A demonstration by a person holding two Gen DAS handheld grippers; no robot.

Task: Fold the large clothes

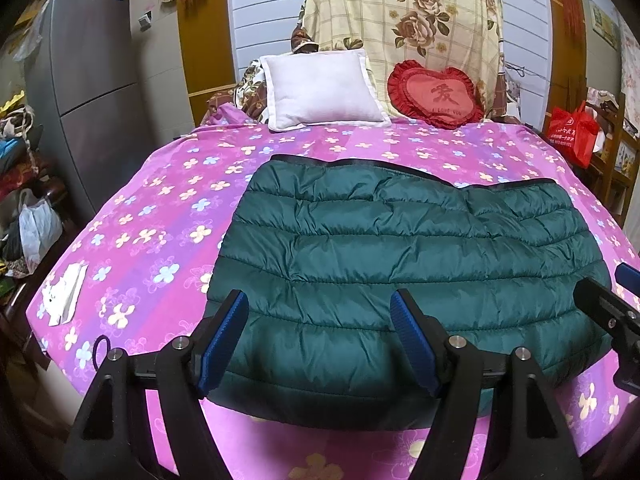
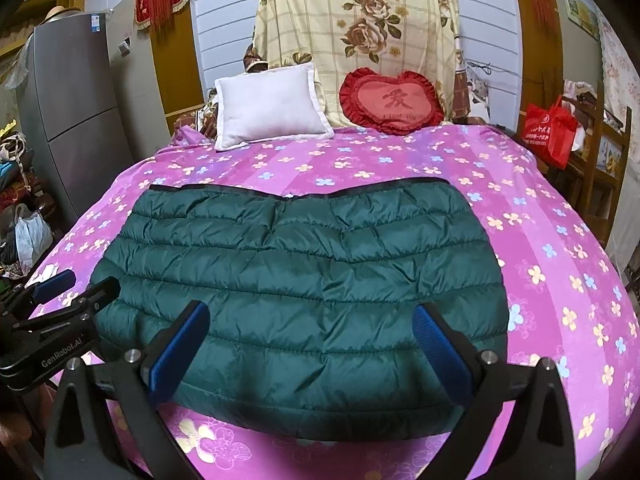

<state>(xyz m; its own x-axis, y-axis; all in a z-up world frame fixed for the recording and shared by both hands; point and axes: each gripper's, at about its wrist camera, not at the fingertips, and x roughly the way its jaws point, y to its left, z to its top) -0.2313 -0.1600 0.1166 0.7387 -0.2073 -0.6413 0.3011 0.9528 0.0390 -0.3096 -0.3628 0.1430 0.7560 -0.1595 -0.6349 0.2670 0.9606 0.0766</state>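
A dark green quilted puffer jacket [image 1: 400, 252] [image 2: 300, 272] lies folded into a wide rectangle on the pink flowered bedsheet [image 1: 160, 220] [image 2: 540, 240]. My left gripper [image 1: 318, 304] hovers over the jacket's near left edge, open, with nothing between its blue pads. My right gripper [image 2: 312, 316] hovers over the near edge of the jacket, open and holding nothing. The right gripper's fingers [image 1: 604, 304] show at the right edge of the left wrist view. The left gripper's fingers [image 2: 76, 288] show at the left edge of the right wrist view.
A white pillow [image 1: 320, 88] and a red heart cushion [image 1: 438, 94] lean at the head of the bed. A grey fridge [image 1: 92, 92] stands left. A red bag [image 1: 574, 132] hangs right. White paper [image 1: 64, 296] and a dark hair tie [image 1: 100, 350] lie on the sheet at the left.
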